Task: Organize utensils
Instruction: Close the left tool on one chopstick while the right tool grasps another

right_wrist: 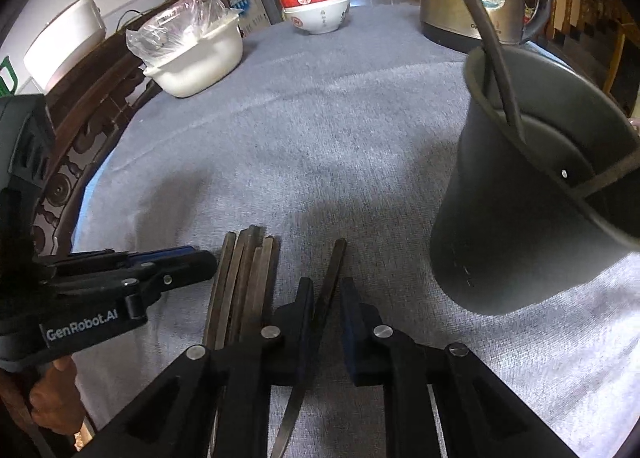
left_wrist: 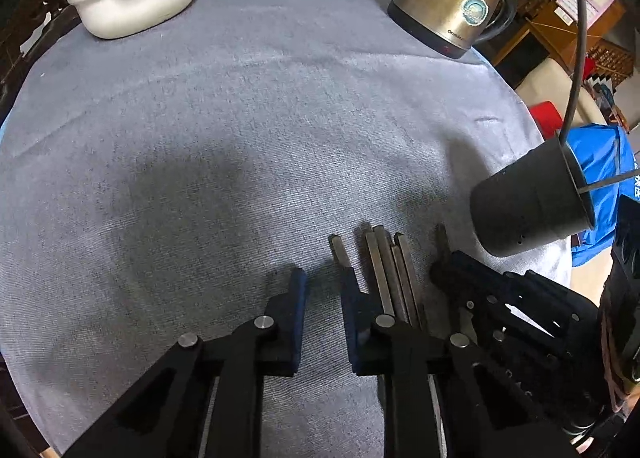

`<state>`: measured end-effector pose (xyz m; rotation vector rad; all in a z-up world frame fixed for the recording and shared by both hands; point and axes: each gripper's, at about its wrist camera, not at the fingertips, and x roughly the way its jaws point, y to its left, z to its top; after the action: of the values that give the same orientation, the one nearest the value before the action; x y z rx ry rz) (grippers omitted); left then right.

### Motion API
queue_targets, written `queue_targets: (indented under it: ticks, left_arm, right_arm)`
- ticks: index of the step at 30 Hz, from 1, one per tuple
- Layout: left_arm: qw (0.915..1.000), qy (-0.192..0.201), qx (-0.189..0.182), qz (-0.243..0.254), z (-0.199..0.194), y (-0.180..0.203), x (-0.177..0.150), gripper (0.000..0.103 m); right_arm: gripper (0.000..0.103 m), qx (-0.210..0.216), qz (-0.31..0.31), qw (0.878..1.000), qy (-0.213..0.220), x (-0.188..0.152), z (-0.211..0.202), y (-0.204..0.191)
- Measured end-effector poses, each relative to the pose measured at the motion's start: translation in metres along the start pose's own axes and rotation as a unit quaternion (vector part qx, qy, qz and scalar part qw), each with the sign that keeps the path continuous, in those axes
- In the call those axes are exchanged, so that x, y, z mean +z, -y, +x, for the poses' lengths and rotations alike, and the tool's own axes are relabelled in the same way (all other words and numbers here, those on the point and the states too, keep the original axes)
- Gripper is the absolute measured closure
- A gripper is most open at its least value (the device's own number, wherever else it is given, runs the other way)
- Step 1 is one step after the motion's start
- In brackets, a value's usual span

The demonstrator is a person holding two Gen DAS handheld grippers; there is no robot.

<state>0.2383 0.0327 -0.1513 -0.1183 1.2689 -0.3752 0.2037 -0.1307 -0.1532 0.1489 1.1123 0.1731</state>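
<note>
Right gripper (right_wrist: 326,300): one chopstick (right_wrist: 334,274) lies between its pads, jaws narrowed close around it; whether the pads actually press it I cannot tell.

Left gripper (left_wrist: 324,290): jaws narrow, nothing between them. Its right finger sits against the leftmost of the chopsticks (left_wrist: 390,274), which lie flat on the counter (left_wrist: 240,117) in a loose bundle between the two grippers.

Holder (right_wrist: 532,193), dark, stands just right of the right gripper, its mouth toward the camera; inside only partly visible, no chopsticks seen there.

Judgement: early stage. All visible chopsticks remain on the counter; none seen stowed. The whole bundle is left to move.
</note>
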Motion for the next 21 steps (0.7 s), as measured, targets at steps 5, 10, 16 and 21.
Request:
queue_targets:
  ticks: [5,10,16,21]
  left_arm:
    - [0.9998,-0.011,-0.008,-0.015,0.004,0.004,0.006,0.084]
    - [0.9995,-0.014,-0.020,-0.018,0.005,0.009,0.006,0.083]
    - [0.9997,-0.015,-0.011,-0.014,0.011,0.016,0.008,0.082]
    - [0.9997,-0.012,-0.017,-0.013,0.011,0.013,0.008,0.086]
  right_arm:
    - [0.089,-0.002,-0.004,1.000,-0.001,0.004,0.001,0.000]
    - [0.092,-0.012,-0.017,1.000,-0.002,-0.006,-0.007,0.000]
    - [0.095,-0.001,-0.005,1.000,-0.005,-0.008,-0.008,0.007]
    - [0.095,-0.001,0.001,1.000,-0.008,-0.006,-0.007,0.008]
